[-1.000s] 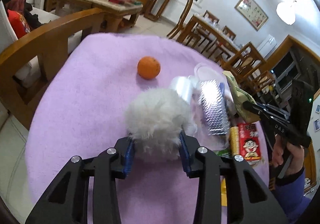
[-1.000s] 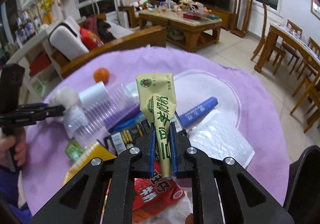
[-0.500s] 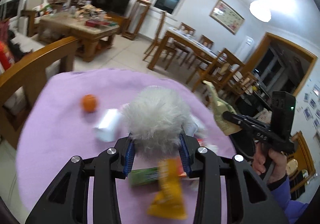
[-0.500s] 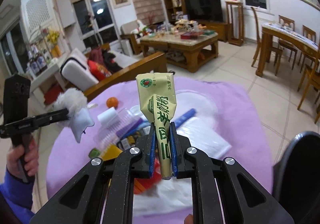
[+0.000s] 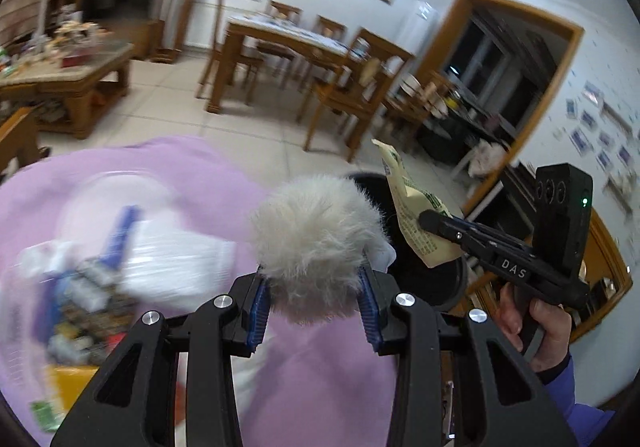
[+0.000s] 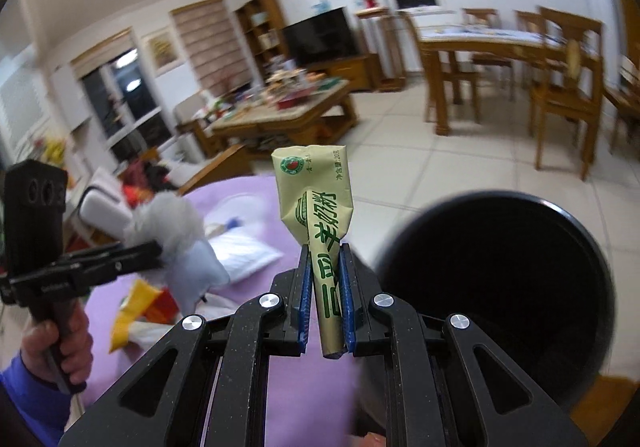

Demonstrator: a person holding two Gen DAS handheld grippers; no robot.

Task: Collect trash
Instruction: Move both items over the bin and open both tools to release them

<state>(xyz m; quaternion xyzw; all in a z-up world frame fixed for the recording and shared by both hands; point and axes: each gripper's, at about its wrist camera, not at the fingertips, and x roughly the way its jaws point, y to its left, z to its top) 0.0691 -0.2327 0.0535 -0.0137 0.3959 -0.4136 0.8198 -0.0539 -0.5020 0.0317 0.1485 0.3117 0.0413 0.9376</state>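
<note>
My left gripper (image 5: 316, 283) is shut on a white fluffy ball (image 5: 316, 243) with a pale cloth piece hanging from it, held above the purple tablecloth (image 5: 328, 379). It also shows in the right wrist view (image 6: 172, 219). My right gripper (image 6: 325, 287) is shut on a yellow-green sachet (image 6: 320, 207) with green print, held upright beside the black bin (image 6: 500, 287). In the left wrist view the sachet (image 5: 416, 215) hangs over the bin's dark opening (image 5: 424, 279), just right of the fluffy ball.
Blurred trash lies on the cloth: a white padded bag (image 5: 176, 263), a blue pen (image 5: 120, 235), a yellow packet (image 6: 132, 311), a clear round lid (image 5: 108, 203). Wooden dining table and chairs (image 5: 304, 59) stand beyond on the tiled floor.
Both grippers have risen and swung right from the trash pile toward the black bin, each still holding its item. The bin now fills the right wrist view's right side.
</note>
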